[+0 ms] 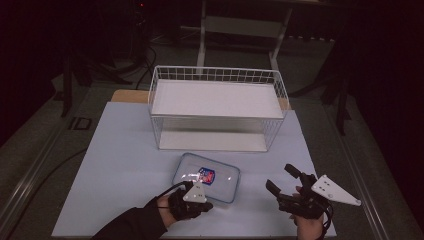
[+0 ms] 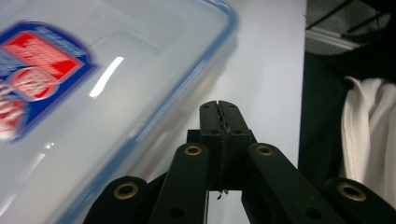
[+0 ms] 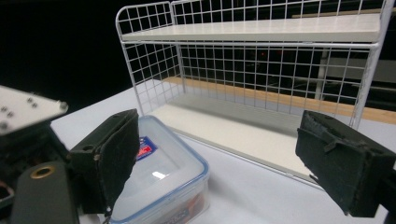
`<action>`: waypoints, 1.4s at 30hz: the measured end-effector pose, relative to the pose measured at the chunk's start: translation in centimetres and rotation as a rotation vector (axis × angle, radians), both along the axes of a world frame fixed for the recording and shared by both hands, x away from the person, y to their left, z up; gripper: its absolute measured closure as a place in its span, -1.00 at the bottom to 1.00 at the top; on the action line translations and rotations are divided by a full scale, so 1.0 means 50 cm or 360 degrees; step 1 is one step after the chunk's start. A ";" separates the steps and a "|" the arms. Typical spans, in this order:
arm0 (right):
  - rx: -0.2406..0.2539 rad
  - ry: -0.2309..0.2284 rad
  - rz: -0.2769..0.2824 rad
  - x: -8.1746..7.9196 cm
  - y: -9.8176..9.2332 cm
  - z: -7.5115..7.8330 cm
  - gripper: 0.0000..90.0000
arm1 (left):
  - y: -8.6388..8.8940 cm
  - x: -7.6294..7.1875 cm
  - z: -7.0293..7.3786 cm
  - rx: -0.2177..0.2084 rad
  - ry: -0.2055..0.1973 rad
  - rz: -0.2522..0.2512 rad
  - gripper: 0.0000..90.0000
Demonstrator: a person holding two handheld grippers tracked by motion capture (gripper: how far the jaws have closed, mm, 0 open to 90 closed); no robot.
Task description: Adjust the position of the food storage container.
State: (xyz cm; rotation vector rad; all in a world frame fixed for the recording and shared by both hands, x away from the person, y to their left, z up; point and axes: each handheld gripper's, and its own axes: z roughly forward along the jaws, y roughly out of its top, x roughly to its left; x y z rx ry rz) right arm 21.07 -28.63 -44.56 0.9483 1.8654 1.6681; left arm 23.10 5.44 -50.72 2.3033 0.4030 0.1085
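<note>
Where the container [image 2: 93,93] leaves frame, its label [image 2: 32,74] blurs.

A pale blue table [image 1: 115,165] carries a white wire rack [image 1: 217,107] toward its far side and a clear plastic box [image 1: 206,177] with a blue-rimmed lid just before it.

Left gripper [image 1: 200,205] is showing black linkage arms with brass-ringed screw holes, ridged black pads [image 2: 219,122], a grey three-cornered plate on top — dotted with small screws — and a black cable looping off it beside the clear box [image 1: 206,177]. Right gripper [image 1: 283,178], on the box's other side, is carrying a larger pale plate, thick black foam-faced pads [image 3: 117,154]. The person is wearing a dark sleeve [image 1: 131,226].
</note>
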 end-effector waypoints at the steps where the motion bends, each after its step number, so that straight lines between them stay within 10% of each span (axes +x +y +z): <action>1: 0.0001 0.0004 0.0002 0.001 0.001 -0.001 -0.70 | 0.000 0.003 0.000 -0.0011 0.0010 0.0000 0.99; 36: -0.0023 0.0029 0.0057 0.000 0.008 -0.004 -0.70 | -0.076 0.071 -0.001 -0.0071 0.0074 0.0012 0.98; 42: -0.0036 0.0031 0.0064 -0.001 0.014 -0.005 -0.70 | -0.028 0.046 0.039 -0.0151 0.0009 0.0056 0.50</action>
